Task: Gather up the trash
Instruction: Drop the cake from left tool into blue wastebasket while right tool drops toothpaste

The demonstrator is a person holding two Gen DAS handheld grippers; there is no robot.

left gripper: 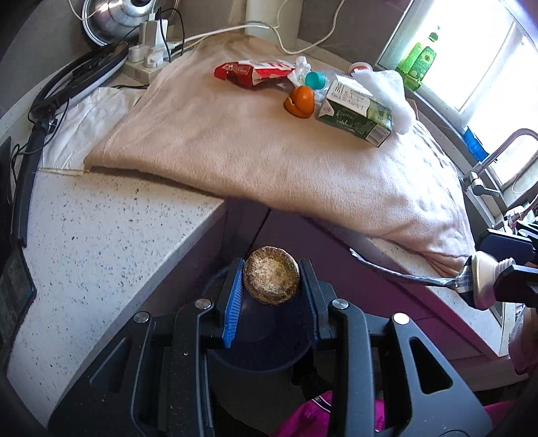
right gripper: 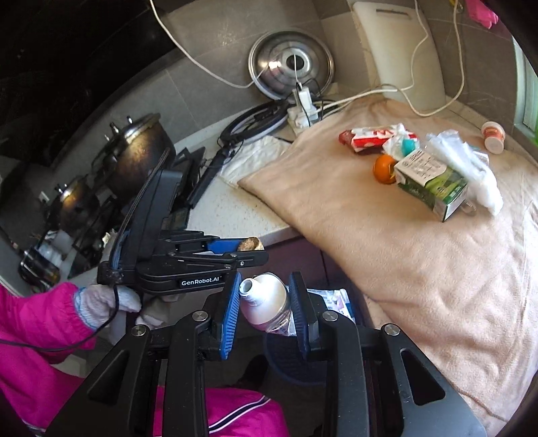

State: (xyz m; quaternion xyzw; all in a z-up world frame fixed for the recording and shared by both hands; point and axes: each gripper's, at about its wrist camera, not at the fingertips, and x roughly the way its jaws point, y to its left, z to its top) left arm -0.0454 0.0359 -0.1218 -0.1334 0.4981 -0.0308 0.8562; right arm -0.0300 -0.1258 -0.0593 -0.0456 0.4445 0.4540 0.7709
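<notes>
My left gripper [left gripper: 271, 280] is shut on a round brown shell-like scrap [left gripper: 271, 279], held off the counter's front edge above a dark bin [left gripper: 259, 353]. It also shows in the right wrist view [right gripper: 248, 244]. My right gripper [right gripper: 265, 295] is shut on a squeezed white tube [right gripper: 265, 302] over the dark bin [right gripper: 289, 363]; the tube also shows in the left wrist view [left gripper: 487, 279]. On the beige towel [left gripper: 252, 144] lie a red wrapper [left gripper: 248, 72], an orange peel [left gripper: 301, 101], a green carton [left gripper: 356, 111], a teal-capped bottle [left gripper: 316, 79] and white tissue [left gripper: 386, 87].
A speckled counter [left gripper: 101, 235] runs to the left. A power strip with cables [left gripper: 151, 53], a steel lid [left gripper: 114, 16] and a ring light [left gripper: 77, 77] stand at the back. A tap [left gripper: 484, 168] is at the right. Pots [right gripper: 134, 158] sit on the stove at left.
</notes>
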